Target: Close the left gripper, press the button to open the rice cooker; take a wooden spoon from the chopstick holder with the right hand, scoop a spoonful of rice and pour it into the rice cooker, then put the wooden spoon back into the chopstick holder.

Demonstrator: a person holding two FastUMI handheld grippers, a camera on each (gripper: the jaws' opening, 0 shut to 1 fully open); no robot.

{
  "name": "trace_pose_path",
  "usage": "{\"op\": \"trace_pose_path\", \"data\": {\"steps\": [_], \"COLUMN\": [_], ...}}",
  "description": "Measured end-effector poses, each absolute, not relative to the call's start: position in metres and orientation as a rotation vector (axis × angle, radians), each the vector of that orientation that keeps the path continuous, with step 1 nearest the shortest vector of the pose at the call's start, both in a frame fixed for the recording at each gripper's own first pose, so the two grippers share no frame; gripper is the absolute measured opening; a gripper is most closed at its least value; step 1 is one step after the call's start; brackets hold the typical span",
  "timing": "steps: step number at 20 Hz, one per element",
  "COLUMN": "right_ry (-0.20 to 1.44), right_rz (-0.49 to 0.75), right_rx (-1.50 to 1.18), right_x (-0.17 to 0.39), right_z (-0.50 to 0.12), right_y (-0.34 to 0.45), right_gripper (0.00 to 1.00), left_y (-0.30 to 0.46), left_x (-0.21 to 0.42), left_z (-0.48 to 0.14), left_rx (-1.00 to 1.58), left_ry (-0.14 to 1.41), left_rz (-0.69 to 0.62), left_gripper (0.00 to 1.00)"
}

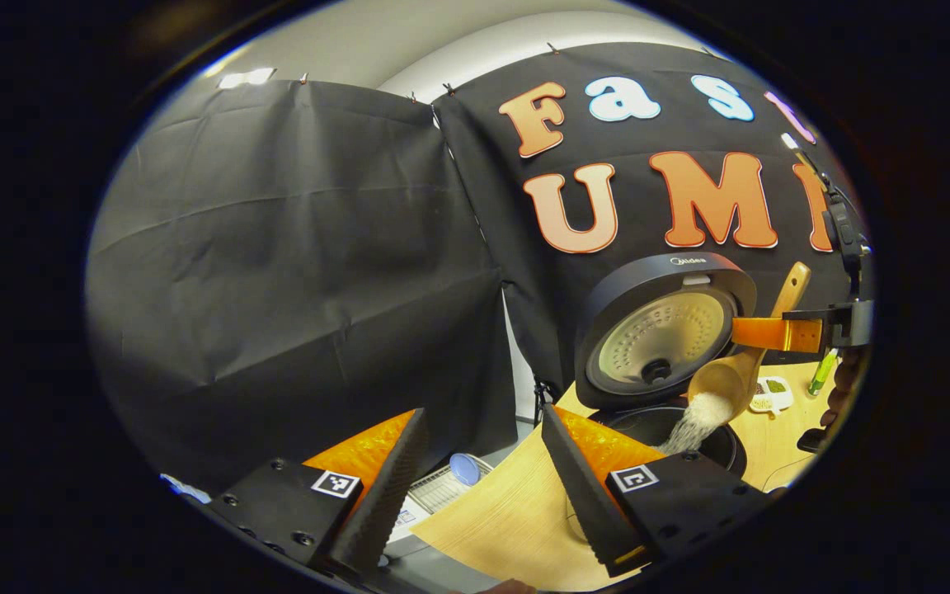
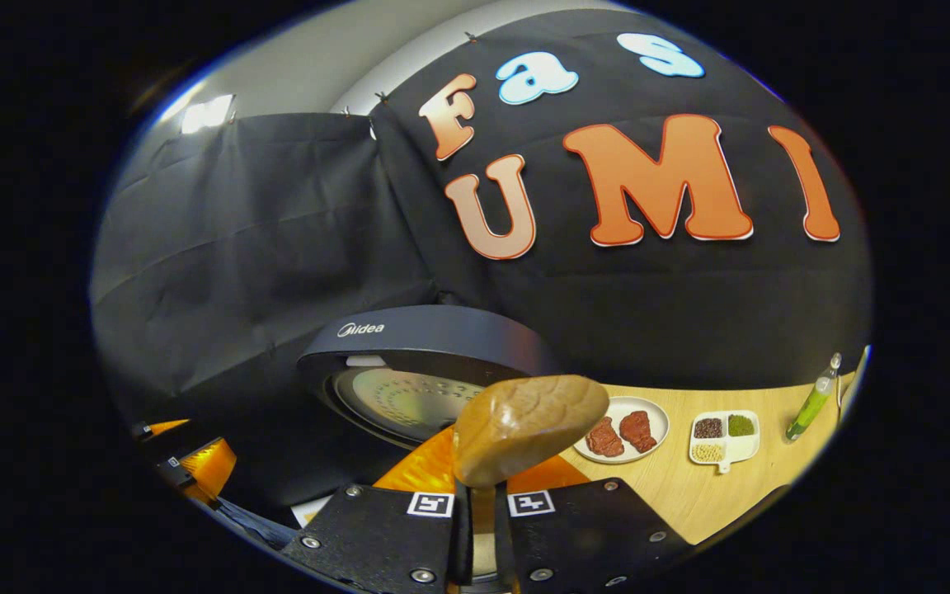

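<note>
My right gripper [image 2: 482,520] has its fingers clamped on the wooden spoon [image 2: 524,425], the handle pinched between them. In the left gripper view the spoon's bowl is tipped over the rice cooker [image 1: 660,346], whose lid stands open, and rice [image 1: 693,425] streams from it into the pot below. My left gripper [image 1: 483,487] hangs near the wooden table [image 1: 508,520] edge, fingers apart, holding nothing. A sectioned dish [image 2: 722,436] and a plate [image 2: 623,429] sit on the table beyond
</note>
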State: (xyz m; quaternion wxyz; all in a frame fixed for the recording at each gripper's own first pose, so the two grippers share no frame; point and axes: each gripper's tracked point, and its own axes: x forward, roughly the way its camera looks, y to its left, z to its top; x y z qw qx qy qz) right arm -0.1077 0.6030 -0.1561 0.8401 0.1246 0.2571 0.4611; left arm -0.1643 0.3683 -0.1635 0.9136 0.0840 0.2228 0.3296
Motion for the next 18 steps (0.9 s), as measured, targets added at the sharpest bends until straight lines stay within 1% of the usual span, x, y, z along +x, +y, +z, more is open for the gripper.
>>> {"op": "trace_pose_path", "data": {"steps": [4, 10, 11, 13, 14, 15, 16, 18], "right_ry": [0.452, 0.247, 0.222, 0.175, 0.163, 0.161, 0.166, 0.206], "right_rz": [1.042, 1.123, 1.134, 1.154, 1.161, 1.163, 1.16, 1.141], "right_rx": [0.194, 0.003, -0.02, -0.055, -0.056, -0.043, -0.029, 0.015], "right_x": [-0.117, -0.132, -0.137, -0.144, -0.146, -0.147, -0.145, -0.137], "right_z": [-0.153, -0.139, -0.139, -0.136, -0.134, -0.131, -0.13, -0.13], "right_y": [0.615, 0.624, 0.625, 0.625, 0.623, 0.621, 0.616, 0.599], "right_gripper": [0.1, 0.1, 0.1, 0.1, 0.1, 0.1, 0.1, 0.1], "left_y": [0.366, 0.369, 0.37, 0.37, 0.369, 0.367, 0.365, 0.357], "left_x": [-0.167, -0.179, -0.181, -0.181, -0.179, -0.179, -0.177, -0.174], "left_z": [-0.163, -0.168, -0.167, -0.168, -0.168, -0.168, -0.165, -0.159], "left_rx": [0.17, 0.166, 0.165, 0.163, 0.164, 0.167, 0.17, 0.18], "left_ry": [0.458, 0.478, 0.477, 0.479, 0.479, 0.48, 0.476, 0.455], "left_rz": [0.677, 0.694, 0.696, 0.696, 0.695, 0.695, 0.694, 0.678], "left_gripper": [0.95, 0.94, 0.87, 0.87, 0.95, 0.95, 0.87, 0.87]}}
